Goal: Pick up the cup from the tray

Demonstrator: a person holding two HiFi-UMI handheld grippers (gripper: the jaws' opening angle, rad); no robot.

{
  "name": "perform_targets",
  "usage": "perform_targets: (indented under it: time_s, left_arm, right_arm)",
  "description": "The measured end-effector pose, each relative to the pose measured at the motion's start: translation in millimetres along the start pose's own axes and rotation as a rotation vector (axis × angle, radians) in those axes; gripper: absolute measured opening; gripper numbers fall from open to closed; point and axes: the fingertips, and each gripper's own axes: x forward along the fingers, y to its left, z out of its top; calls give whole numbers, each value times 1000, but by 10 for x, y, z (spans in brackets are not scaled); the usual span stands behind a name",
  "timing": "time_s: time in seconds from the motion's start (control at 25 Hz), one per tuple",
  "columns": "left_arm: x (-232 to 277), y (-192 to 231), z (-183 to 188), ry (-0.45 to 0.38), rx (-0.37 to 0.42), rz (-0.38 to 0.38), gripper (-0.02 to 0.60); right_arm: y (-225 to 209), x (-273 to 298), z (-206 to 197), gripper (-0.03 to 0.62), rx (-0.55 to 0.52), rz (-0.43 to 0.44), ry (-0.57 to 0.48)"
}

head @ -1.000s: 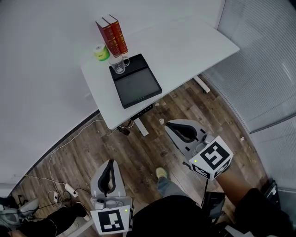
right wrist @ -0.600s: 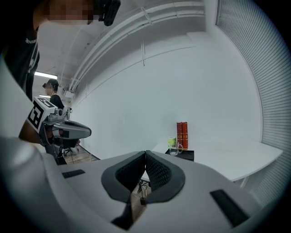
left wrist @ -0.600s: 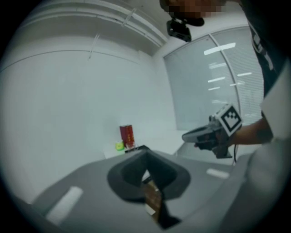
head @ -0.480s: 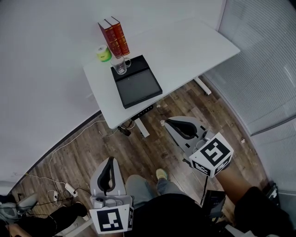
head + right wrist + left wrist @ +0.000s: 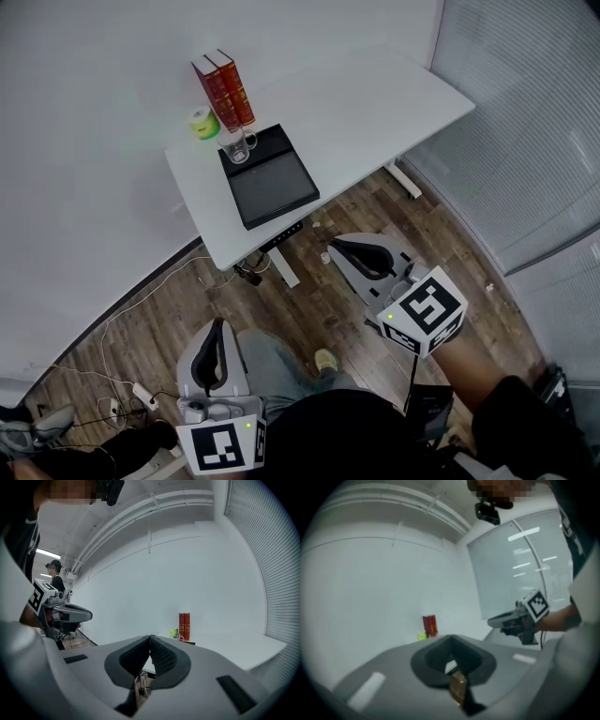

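The left tool (image 5: 219, 326) and the right tool (image 5: 332, 246) are hanging low in the frame, jaws closed on nothing. Well apart, in the upper left, the cup (image 5: 236, 146) is standing upright in the tray's (image 5: 272, 183) upper-left corner on the counter (image 5: 356, 112), its handle pointing right. Only the head view is showing the tray's flat inside.

Grey-shelled left gripper (image 5: 218, 325), right gripper (image 5: 339, 248); black ribbed jaws; black-white marker cubes (image 5: 427, 312). Dark top (image 5: 347, 436), grey-blue trousers (image 5: 272, 361).

black tray (image 5: 274, 190), red books (image 5: 225, 89) (white table (image 5: 375, 122))
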Motion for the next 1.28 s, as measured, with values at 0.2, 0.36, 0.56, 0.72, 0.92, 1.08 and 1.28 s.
perform_targets:
  time_s: [0.2, 0.36, 0.56, 0.72, 0.92, 1.08, 1.28]
  left_arm:
    - [21, 12, 52, -22, -5, 2, 0]
    - [38, -13, 98, -34, -8, -1, 0]
    - [49, 47, 116, -46, -7, 9, 0]
    - [99, 71, 151, -59, -10, 11, 0]
    - [126, 82, 170, -68, -4, 8, 0]
    - [180, 90, 154, -75, 7, 5, 0]
    - [274, 131, 181, -80, 16, -11, 0]
  right_arm:
    - [-33, -31, 53, 15, -20, -11, -6]
    - [-75, -81, 65, 15, -26, -22, -6]
    - [-75, -62, 77, 15, -28, -26, -4]
    - [-116, -55, 89, 15, -33, -27, 1]
    - [-142, -36, 111, 15, -35, -28, 0]
    - [-171, 0, 108, 15, -41, -34, -5]
    - [-227, 67, 158, 15, -48, -46, -18]
